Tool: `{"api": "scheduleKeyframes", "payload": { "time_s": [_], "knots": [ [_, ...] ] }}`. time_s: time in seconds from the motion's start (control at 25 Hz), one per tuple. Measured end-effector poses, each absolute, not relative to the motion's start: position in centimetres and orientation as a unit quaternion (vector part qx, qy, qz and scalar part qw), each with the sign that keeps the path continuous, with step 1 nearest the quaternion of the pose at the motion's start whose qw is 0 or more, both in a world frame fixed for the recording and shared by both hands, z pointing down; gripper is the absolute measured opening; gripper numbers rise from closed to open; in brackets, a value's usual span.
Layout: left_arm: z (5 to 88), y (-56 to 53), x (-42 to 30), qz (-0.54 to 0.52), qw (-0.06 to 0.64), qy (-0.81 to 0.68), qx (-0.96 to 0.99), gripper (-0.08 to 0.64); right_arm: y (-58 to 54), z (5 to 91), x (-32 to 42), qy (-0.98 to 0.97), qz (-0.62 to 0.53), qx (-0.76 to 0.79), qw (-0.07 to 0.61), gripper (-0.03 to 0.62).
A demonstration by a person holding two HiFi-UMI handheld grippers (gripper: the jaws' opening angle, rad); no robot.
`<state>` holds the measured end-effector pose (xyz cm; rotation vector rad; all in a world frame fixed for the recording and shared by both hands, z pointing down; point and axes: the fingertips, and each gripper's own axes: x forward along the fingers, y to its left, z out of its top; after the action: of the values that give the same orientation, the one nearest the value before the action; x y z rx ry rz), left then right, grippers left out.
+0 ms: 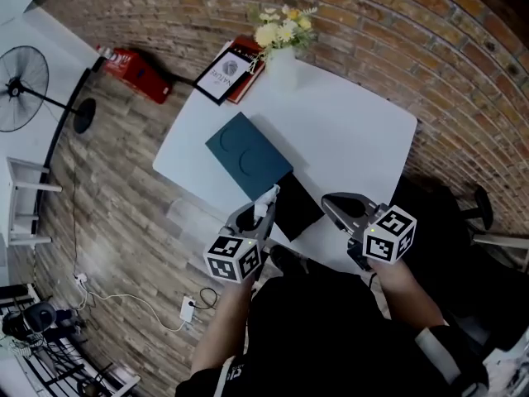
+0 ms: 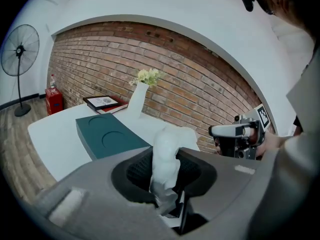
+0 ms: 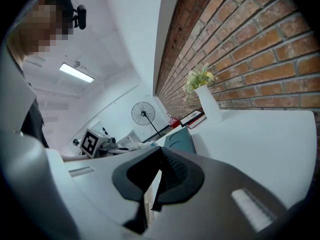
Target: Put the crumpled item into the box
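My left gripper [image 1: 256, 215] is shut on a white crumpled item [image 1: 267, 198], held just above the near edge of the white table [image 1: 351, 139]. In the left gripper view the crumpled item [image 2: 167, 143] stands up between the jaws of the left gripper [image 2: 167, 176]. A teal box [image 1: 248, 155] with two round dents in its top lies mid-table, and a flat black piece [image 1: 296, 209] lies against its near side. My right gripper [image 1: 337, 206] hovers to the right of it, also at the near edge. In its own view the right gripper [image 3: 160, 159] is shut with nothing between its jaws.
A white vase of flowers [image 1: 283, 60] and a framed picture on red books [image 1: 231, 71] stand at the table's far end by the brick wall. On the floor to the left are a red extinguisher [image 1: 136, 73] and a standing fan [image 1: 21, 85].
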<state>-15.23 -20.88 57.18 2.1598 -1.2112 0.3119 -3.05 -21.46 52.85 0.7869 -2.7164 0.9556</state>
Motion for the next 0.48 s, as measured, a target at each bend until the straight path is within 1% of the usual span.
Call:
{"api": "scheduleKeyframes", "payload": {
  "time_s": [0.24, 0.48],
  "knots": [
    [59.7, -21.3, -14.0, 0.121, 0.349, -0.446, 0.815, 0.092, -21.5, 52.9, -1.5, -0.901, 0.322, 0.282, 0.077, 0.000],
    [61.6, -21.5, -13.0, 0.150, 0.350, -0.433, 0.817, 0.092, -21.1, 53.1, -0.2, -0.895, 0.324, 0.297, 0.077, 0.000]
  ]
}}
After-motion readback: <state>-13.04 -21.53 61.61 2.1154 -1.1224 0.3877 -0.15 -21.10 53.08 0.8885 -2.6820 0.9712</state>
